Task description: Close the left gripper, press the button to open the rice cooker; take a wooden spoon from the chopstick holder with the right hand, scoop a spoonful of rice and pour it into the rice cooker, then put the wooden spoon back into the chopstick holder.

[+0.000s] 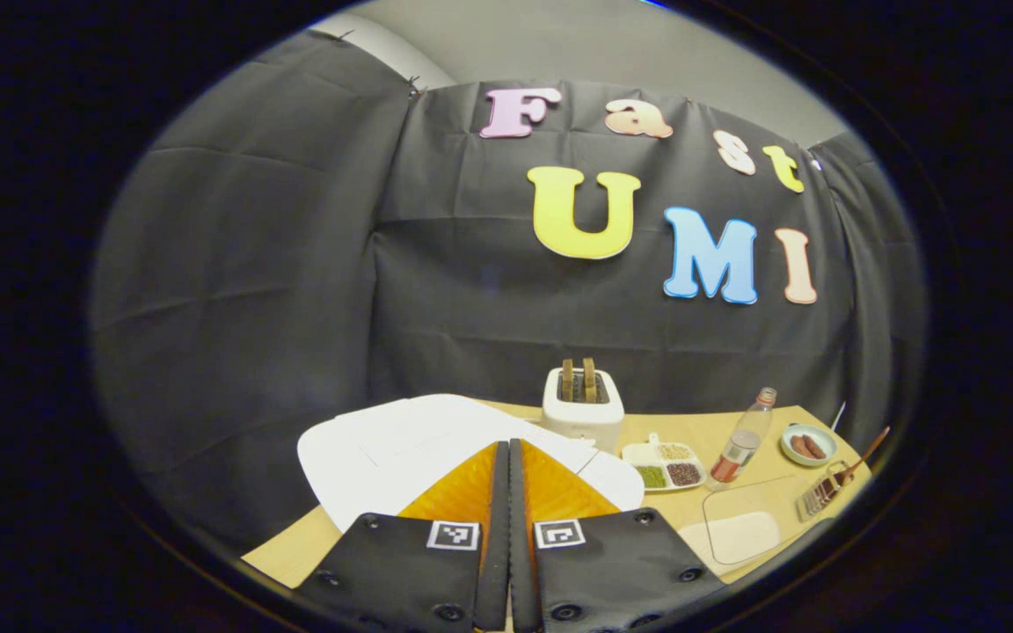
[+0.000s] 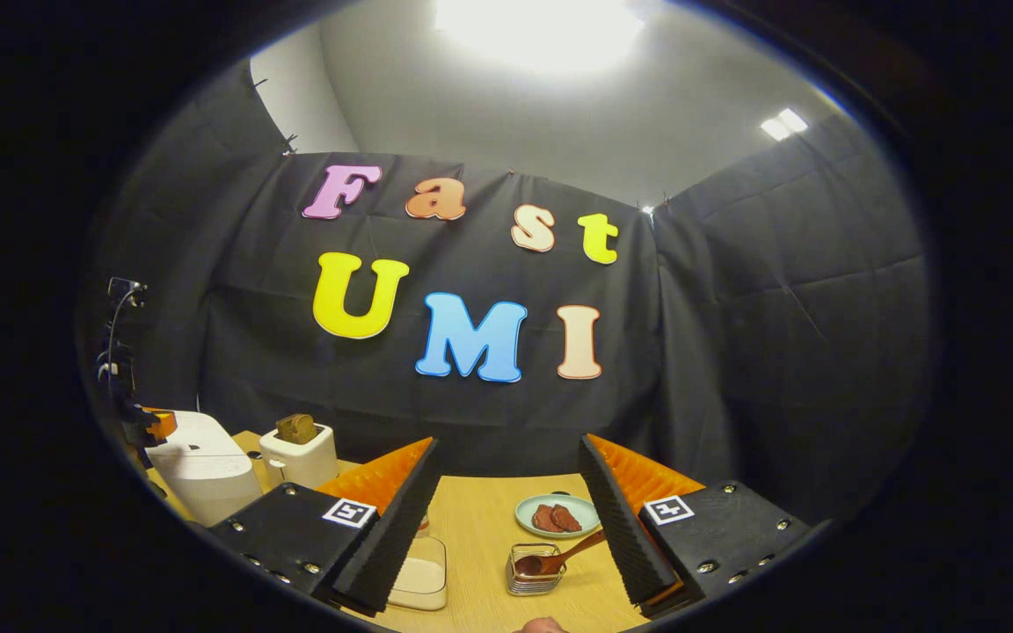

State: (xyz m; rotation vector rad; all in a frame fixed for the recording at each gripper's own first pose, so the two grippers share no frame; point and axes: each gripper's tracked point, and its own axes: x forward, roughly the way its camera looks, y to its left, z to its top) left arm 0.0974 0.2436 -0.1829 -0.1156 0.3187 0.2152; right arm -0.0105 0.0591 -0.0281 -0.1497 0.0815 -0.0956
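My left gripper (image 1: pixel 507 447) is shut with nothing between its fingers, and it hovers just over the white rice cooker (image 1: pixel 383 453), whose lid lies flat. The right gripper view shows that cooker (image 2: pixel 203 475) at the far left with the left gripper (image 2: pixel 153 426) at its top; I cannot tell if they touch. My right gripper (image 2: pixel 508 444) stands open and empty above the table. Below and between its fingers is the chopstick holder (image 2: pixel 531 573) with the wooden spoon (image 2: pixel 564 556) leaning out of it. A clear box of rice (image 2: pixel 419 576) sits left of the holder.
A white toaster (image 1: pixel 583 406) with bread stands behind the cooker. A divided dish of grains (image 1: pixel 669 466), a bottle (image 1: pixel 739 440) and a small plate of meat (image 2: pixel 557 516) lie on the wooden table (image 2: pixel 480 527). A fingertip (image 2: pixel 542 626) shows at the bottom edge.
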